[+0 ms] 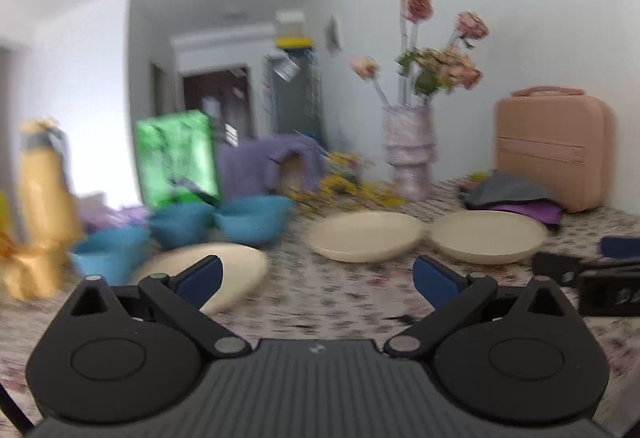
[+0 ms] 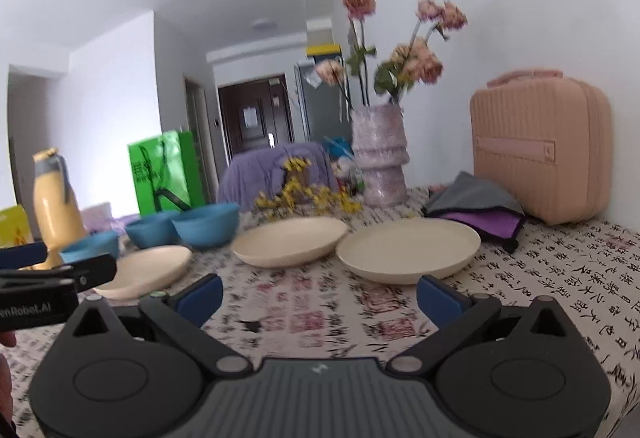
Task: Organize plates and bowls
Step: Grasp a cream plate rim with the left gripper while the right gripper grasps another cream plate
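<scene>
Three cream plates lie apart on the patterned tablecloth: a left plate [image 1: 212, 270] [image 2: 148, 270], a middle plate [image 1: 366, 236] [image 2: 290, 242] and a right plate [image 1: 488, 236] [image 2: 408, 250]. Three blue bowls [image 1: 252, 217] [image 2: 206, 224] stand in a loose row at the left, behind the left plate. My left gripper [image 1: 318, 280] hovers open and empty above the cloth, its left finger in front of the left plate. My right gripper [image 2: 320, 296] is open and empty too, just short of the right plate. Each gripper shows at the edge of the other's view.
A lilac vase of dried flowers [image 2: 380, 157] and loose yellow blossoms [image 2: 304, 197] sit behind the plates. A pink case [image 2: 540, 149] and a grey and purple cloth [image 2: 476, 209] are at the back right. A yellow bottle [image 2: 56, 197] and green bag [image 2: 168, 169] stand left.
</scene>
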A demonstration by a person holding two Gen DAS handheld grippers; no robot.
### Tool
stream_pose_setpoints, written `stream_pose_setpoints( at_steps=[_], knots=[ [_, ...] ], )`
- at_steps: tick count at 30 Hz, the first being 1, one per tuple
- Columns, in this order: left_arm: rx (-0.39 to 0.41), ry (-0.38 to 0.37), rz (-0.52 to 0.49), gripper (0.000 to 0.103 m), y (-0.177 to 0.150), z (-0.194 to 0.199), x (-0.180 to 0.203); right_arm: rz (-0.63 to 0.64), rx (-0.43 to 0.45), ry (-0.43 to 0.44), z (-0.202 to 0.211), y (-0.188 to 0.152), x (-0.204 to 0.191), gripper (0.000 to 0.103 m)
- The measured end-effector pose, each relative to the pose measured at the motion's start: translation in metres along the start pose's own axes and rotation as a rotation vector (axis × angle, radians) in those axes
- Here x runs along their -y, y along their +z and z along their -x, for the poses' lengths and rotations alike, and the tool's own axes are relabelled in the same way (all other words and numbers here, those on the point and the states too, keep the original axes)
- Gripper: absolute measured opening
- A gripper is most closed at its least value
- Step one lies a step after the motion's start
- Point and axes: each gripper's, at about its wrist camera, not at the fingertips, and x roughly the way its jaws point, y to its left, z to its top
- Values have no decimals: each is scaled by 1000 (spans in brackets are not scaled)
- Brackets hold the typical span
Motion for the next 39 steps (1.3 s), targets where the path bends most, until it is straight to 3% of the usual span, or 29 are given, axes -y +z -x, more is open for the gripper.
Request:
stream_pose_setpoints(
  at_steps=[4,10,13,15,20,23,25,27,30,33,35,39],
  knots=[
    [-83,-75,83,103,5,-43,9,43,-42,-47,-26,6,16,103],
    [-122,-126,99,103,17,-99,34,57,-76,-130,-61,23,47,102],
    [-177,-198,116,103,23,-131,46,68,-88,-162,-83,33,64,102],
    [-217,-229,109,99,22,-152,57,66,-120,-178,-100,39,75,102],
    [-365,-326,91,76,18,-203,82,8,-235,-198,-144,49,105,93],
    [-440,-355,138,74,14,-229,91,12,-261,-225,-164,51,115,91],
    [-456,-347,157,74,10,-243,96,-13,-284,-241,-179,51,124,78],
    [-449,-331,153,74,9,-253,100,-51,-316,-236,-192,50,132,55],
    [-460,-305,172,68,6,-268,102,-96,-345,-234,-206,48,142,44],
    [-495,-311,189,56,5,-279,102,-123,-355,-244,-216,47,149,37],
    [-508,-315,194,25,2,-282,103,-137,-362,-247,-220,47,153,31],
    [-503,-295,188,23,-1,-279,106,-152,-360,-271,-222,45,159,14]
  ],
)
